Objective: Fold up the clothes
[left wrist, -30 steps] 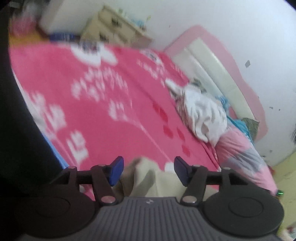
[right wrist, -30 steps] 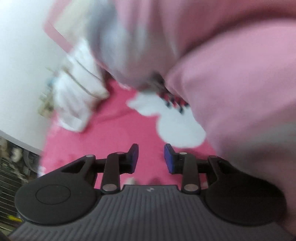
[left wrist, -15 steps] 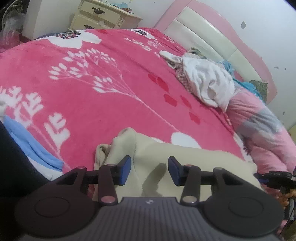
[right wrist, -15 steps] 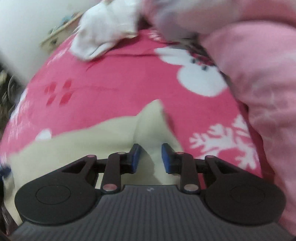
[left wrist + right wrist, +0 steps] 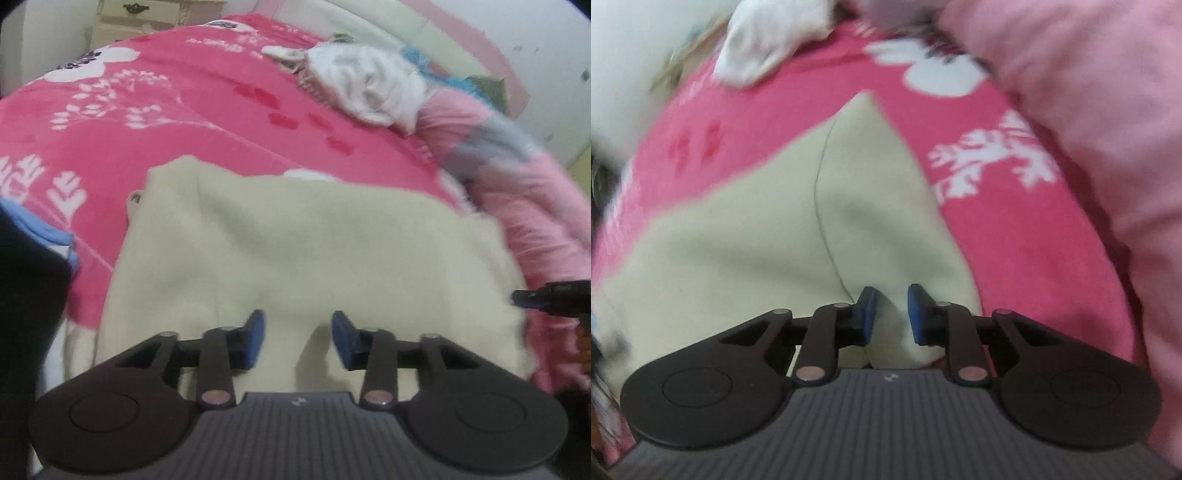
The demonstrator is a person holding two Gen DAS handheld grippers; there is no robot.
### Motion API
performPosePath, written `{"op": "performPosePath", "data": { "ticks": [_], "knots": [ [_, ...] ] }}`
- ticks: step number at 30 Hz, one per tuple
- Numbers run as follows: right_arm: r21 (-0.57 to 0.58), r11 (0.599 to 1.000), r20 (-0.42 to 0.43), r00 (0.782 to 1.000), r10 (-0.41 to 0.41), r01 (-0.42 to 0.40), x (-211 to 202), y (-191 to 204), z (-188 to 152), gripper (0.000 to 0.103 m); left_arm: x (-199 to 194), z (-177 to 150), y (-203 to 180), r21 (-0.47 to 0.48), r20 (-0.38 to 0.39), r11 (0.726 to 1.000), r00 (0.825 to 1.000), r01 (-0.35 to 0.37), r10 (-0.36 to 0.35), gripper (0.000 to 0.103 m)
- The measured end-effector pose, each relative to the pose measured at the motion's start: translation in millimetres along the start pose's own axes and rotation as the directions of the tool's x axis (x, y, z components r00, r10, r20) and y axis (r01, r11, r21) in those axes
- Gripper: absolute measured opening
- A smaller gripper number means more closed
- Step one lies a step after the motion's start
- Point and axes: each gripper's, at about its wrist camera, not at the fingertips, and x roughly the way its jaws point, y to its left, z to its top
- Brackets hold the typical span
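Note:
A cream garment [image 5: 314, 240] lies spread flat on the pink flowered blanket [image 5: 147, 122]. My left gripper [image 5: 298, 334] hovers over its near edge, blue pads apart, with nothing pinched between them. At the right edge of the left wrist view, the tip of my right gripper [image 5: 517, 298] sits at the garment's right side. In the right wrist view the same garment [image 5: 738, 240] shows a curved seam and a pointed far corner. My right gripper [image 5: 891, 314] is low over its near right edge. Its jaws are closing with a narrow gap, and cream cloth shows in that gap.
A heap of white clothes [image 5: 369, 85] and a pink and grey padded piece [image 5: 517, 177] lie at the far right by the headboard [image 5: 388, 22]. A blue cloth [image 5: 44, 229] is at the left. A cream nightstand [image 5: 147, 14] stands beyond the bed. Pink fabric [image 5: 1108, 110] fills the right wrist view's right side.
Both grippers have swung from the far bedding down over the cream garment, which now fills the near view. The jaws of both grippers have narrowed, the right's more.

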Motion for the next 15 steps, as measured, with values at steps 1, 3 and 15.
{"op": "performPosePath", "data": {
  "ticks": [1, 3, 15],
  "knots": [
    [-0.032, 0.999, 0.03, 1.0, 0.002, -0.001, -17, 9, -3, 0.02, -9, -3, -5, 0.027, 0.009, 0.999, 1.0, 0.025, -0.025, 0.051],
    [-0.084, 0.996, 0.062, 0.997, 0.04, -0.035, -46, 28, -13, 0.021, -26, -9, -16, 0.08, 0.025, 0.994, 0.997, 0.073, -0.075, 0.061],
    [-0.252, 0.957, -0.061, 0.989, 0.134, -0.145, -22, 81, -79, 0.022, -49, -63, -14, 0.019, -0.017, 1.0, 1.0, -0.001, 0.002, 0.078]
  ]
}}
